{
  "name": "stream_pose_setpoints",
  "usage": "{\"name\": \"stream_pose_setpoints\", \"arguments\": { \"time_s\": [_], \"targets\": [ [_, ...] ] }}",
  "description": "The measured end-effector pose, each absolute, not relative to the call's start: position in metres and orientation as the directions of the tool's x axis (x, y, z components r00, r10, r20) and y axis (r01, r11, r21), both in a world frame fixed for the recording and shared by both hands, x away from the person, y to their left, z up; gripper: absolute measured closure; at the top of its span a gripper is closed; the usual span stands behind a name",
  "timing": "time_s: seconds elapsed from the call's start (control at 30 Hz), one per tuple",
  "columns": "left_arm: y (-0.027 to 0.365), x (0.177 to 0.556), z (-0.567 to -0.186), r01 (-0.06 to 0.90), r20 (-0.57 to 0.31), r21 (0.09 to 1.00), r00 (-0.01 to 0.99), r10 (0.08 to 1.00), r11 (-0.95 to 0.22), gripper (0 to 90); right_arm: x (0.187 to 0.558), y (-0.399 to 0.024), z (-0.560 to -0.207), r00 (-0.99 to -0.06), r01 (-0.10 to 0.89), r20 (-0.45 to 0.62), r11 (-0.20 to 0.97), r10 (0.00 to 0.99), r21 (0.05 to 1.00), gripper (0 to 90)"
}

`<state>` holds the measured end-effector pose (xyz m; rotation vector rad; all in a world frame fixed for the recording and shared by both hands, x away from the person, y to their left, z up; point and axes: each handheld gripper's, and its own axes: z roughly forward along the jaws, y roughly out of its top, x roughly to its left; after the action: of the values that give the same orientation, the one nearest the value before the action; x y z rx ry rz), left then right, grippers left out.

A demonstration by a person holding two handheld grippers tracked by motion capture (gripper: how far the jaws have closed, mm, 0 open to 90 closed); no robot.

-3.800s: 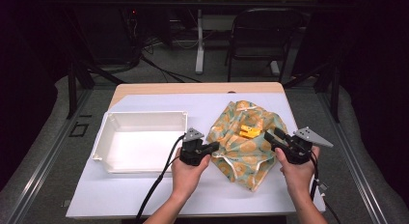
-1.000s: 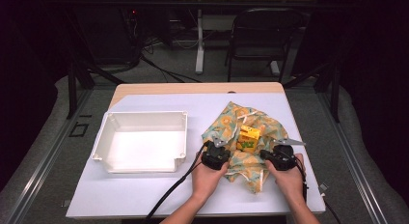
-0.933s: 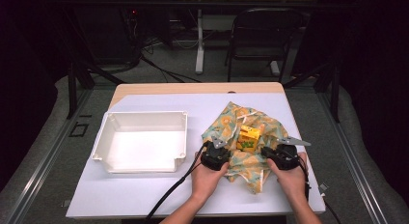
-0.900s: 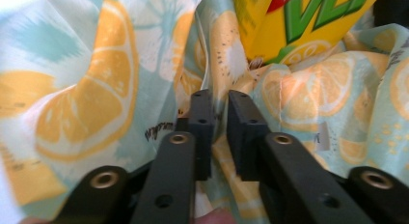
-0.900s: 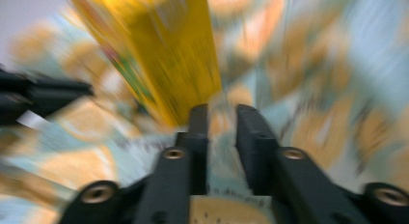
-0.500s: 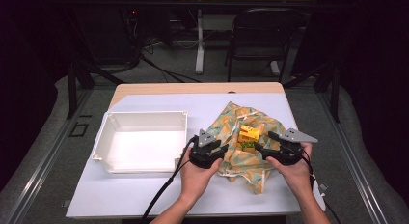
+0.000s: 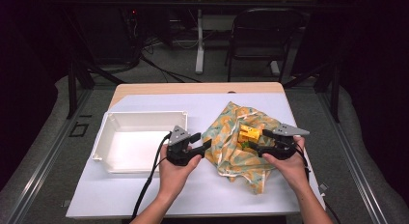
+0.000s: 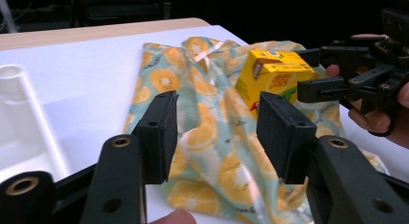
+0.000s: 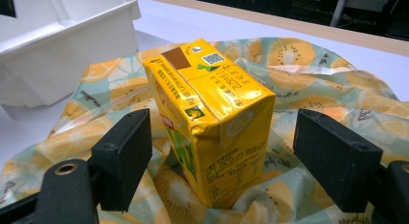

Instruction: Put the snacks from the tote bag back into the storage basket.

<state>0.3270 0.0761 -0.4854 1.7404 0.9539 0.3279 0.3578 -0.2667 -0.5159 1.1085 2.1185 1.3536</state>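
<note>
A yellow drink carton stands upright on a crumpled cloth printed with orange and kiwi slices, right of the table's middle. My right gripper is open at the cloth's right side. In the right gripper view its jaws stand wide on either side of the carton without touching it. My left gripper is open at the cloth's left edge. In the left gripper view, folds of the cloth lie just ahead of its jaws, with the carton and the right gripper beyond.
A white tray sits empty on the left of the white table mat, close to my left hand. The left gripper's cable trails off the near edge. A folding chair stands beyond the table's far wooden edge.
The two hands, close together over the cloth's near part a second ago, have drawn apart. The left gripper has moved left to the cloth's edge, the right one out to the right.
</note>
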Motion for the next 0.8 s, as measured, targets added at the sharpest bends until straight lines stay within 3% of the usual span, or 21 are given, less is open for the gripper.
{"name": "stream_pose_setpoints", "arguments": {
  "time_s": [0.27, 0.8],
  "targets": [
    [0.100, 0.326, -0.490, 0.430, -0.225, 0.899, 0.618, 0.753, -0.085, 44.0, 0.366, -0.263, -0.522, -0.612, 0.417, 0.086, 0.229, 0.786, 0.880, 21.1],
    [0.117, 0.324, -0.496, 0.433, -0.208, 0.896, 0.608, 0.766, -0.101, 43.0, 0.378, -0.259, -0.519, -0.654, 0.397, 0.062, 0.273, 0.754, 0.876, 20.6]
  ]
}}
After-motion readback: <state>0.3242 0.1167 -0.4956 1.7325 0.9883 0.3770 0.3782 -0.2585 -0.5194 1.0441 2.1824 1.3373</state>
